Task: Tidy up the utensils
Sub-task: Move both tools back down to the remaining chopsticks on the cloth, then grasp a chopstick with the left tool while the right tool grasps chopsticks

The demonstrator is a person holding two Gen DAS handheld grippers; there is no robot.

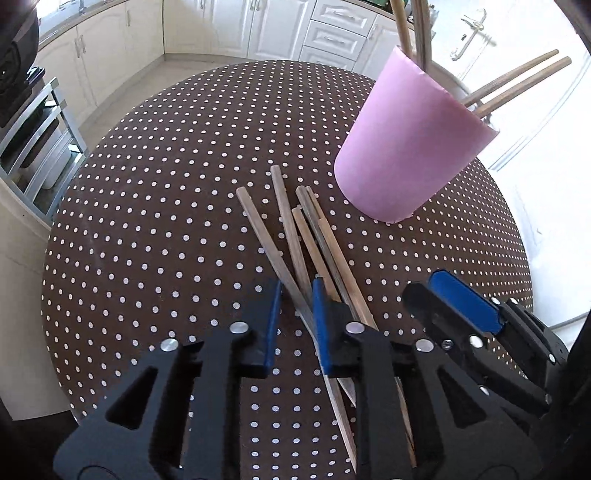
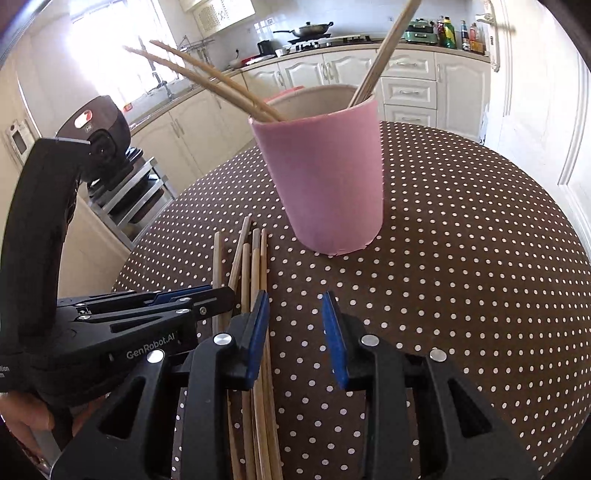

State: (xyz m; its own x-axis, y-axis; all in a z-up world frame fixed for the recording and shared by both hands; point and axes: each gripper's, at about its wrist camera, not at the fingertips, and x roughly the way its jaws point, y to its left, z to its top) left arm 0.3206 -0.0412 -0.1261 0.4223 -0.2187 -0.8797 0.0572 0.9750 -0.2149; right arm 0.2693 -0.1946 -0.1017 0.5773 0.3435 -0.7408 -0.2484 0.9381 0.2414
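Several wooden chopsticks lie in a loose bundle on the brown polka-dot table; they also show in the right wrist view. A pink cup stands behind them with a few chopsticks inside; it also shows in the right wrist view. My left gripper is open, its jaws low around a chopstick or two without closing. My right gripper is open and empty just right of the bundle. Each gripper shows in the other's view: the right gripper, the left gripper.
The round table's edge drops to a kitchen floor. A metal rack stands at the left and white cabinets behind. A dark appliance sits on the rack. A white door is at the right.
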